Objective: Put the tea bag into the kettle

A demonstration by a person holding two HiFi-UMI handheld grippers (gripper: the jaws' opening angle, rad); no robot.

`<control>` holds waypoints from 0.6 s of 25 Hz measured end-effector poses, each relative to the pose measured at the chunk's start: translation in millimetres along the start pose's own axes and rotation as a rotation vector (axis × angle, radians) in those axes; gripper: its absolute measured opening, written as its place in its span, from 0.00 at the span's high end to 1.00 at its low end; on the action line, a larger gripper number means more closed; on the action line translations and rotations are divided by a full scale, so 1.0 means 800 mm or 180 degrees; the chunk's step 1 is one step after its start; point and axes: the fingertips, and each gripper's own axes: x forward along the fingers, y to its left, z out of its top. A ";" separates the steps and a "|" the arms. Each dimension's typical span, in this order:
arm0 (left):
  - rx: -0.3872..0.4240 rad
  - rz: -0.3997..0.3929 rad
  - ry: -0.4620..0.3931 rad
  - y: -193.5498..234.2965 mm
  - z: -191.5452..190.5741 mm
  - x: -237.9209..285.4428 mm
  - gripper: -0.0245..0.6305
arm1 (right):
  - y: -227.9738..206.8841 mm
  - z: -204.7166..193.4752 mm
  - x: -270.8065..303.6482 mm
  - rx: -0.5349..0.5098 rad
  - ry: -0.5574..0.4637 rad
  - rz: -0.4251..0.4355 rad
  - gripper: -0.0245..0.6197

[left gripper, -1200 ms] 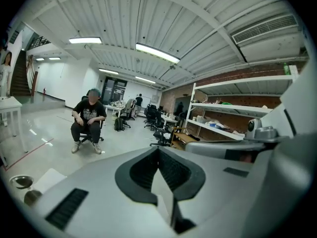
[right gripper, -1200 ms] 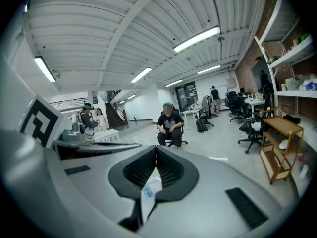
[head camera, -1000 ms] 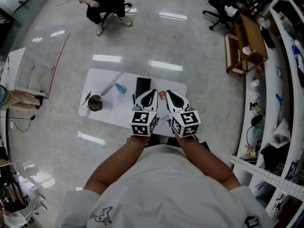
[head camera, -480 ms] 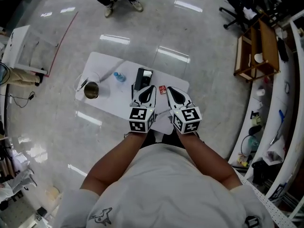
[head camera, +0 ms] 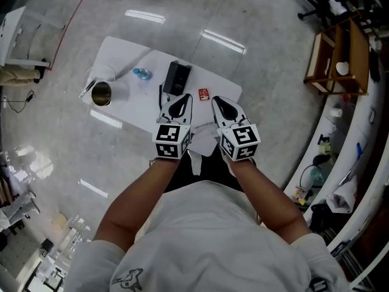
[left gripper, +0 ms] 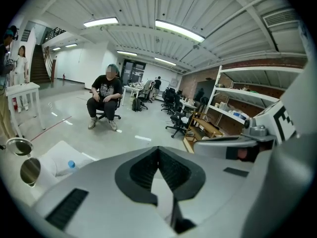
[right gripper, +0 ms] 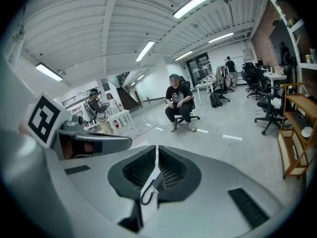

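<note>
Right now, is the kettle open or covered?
Open: the head view looks into the round mouth of the kettle on the table; no lid sits on it.

Jaws of the right gripper [right gripper: 156,150] stand closed, tips meeting, nothing clamped between the pads. The left gripper [right gripper: 91,142] sits just beside it on the left. Beyond: a seated person [right gripper: 179,103] on a glossy floor [right gripper: 233,148]. A wooden rack [right gripper: 296,133] stands at the right edge.
</note>
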 end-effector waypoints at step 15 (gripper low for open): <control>-0.0136 0.0097 0.0325 0.021 -0.110 0.062 0.96 | -0.049 -0.101 0.074 0.0000 0.0411 0.0151 0.86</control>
